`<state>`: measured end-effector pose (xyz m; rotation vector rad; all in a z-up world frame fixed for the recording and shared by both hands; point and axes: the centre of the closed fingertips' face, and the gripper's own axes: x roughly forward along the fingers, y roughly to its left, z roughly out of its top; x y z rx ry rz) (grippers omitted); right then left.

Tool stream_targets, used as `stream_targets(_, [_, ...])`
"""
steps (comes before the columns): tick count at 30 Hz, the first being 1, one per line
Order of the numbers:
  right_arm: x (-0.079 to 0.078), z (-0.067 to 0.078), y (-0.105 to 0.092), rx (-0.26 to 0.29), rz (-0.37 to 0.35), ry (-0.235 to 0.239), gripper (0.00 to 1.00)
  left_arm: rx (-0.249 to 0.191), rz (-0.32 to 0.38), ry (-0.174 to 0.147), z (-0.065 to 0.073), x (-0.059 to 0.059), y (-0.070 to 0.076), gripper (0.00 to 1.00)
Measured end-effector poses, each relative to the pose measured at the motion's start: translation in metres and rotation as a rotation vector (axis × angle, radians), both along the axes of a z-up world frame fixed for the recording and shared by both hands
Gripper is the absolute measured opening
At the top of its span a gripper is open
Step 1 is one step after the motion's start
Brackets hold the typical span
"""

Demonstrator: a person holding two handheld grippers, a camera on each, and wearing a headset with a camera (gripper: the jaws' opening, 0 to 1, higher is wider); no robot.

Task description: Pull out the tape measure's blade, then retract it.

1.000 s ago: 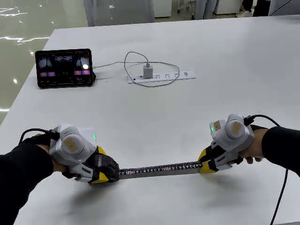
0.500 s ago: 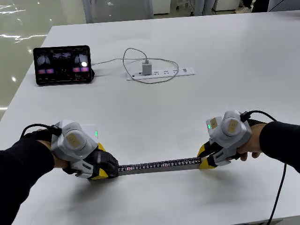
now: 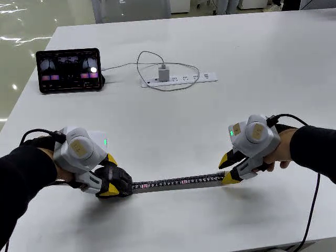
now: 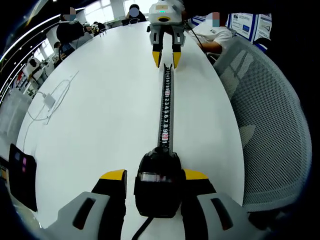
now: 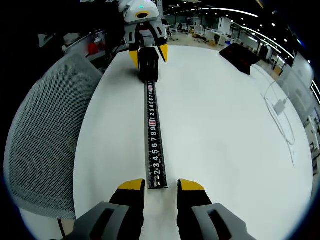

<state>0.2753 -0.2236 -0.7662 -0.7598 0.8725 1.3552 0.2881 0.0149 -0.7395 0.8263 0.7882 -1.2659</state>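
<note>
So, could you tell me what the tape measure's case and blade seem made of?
The case looks like black moulded plastic, going by its smooth, glossy shell. The blade is probably thin dark-coated metal: it lies straight and stiff, with printed pale numerals.

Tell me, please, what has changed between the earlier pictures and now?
The right gripper has opened its jaws and let go of the blade, whose tip now lies between them on the table. The left gripper still clamps the tape measure's case, and the blade stays pulled out.
</note>
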Motion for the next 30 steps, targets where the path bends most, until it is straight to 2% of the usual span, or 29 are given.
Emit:
stream_targets(2, [-0.002,0.0,-0.001,-0.007,0.005,0.001,0.24,0.027,0.006,-0.003,-0.001,0.001,0.004,0.4])
stream_targets(7, [-0.005,-0.002,-0.003,-0.021,0.003,0.011,0.26,0.032,0.019,0.017,-0.001,-0.001,0.007,0.47])
stream_targets(8, [-0.006,-0.001,-0.003,-0.021,0.003,0.013,0.27,0.03,0.024,0.021,-0.001,-0.001,0.007,0.48])
stream_targets(11, [-0.006,-0.002,-0.005,-0.024,-0.008,0.016,0.29,-0.012,0.051,0.078,0.001,-0.01,0.001,0.57])
stream_targets(13, [-0.006,-0.002,-0.006,-0.025,-0.013,0.017,0.3,-0.025,0.052,0.083,0.002,-0.012,0.0,0.64])
stream_targets(17, [-0.007,-0.003,-0.006,-0.027,-0.011,0.017,0.33,-0.027,0.053,0.102,0.002,-0.017,-0.002,0.67])
stream_targets(23, [-0.011,-0.003,-0.006,-0.036,-0.01,0.027,0.37,0.006,0.031,0.136,-0.004,-0.029,0.001,0.73])
stream_targets(26, [-0.011,-0.003,-0.006,-0.039,-0.026,0.034,0.39,0.006,0.035,0.152,-0.006,-0.031,0.003,0.76])
stream_targets(29, [-0.012,-0.004,-0.006,-0.042,-0.047,0.046,0.41,-0.018,0.068,0.142,-0.006,-0.028,0.002,0.87])
stream_targets(30, [-0.013,-0.004,-0.006,-0.041,-0.049,0.046,0.42,-0.023,0.08,0.152,-0.006,-0.029,0.002,0.91])
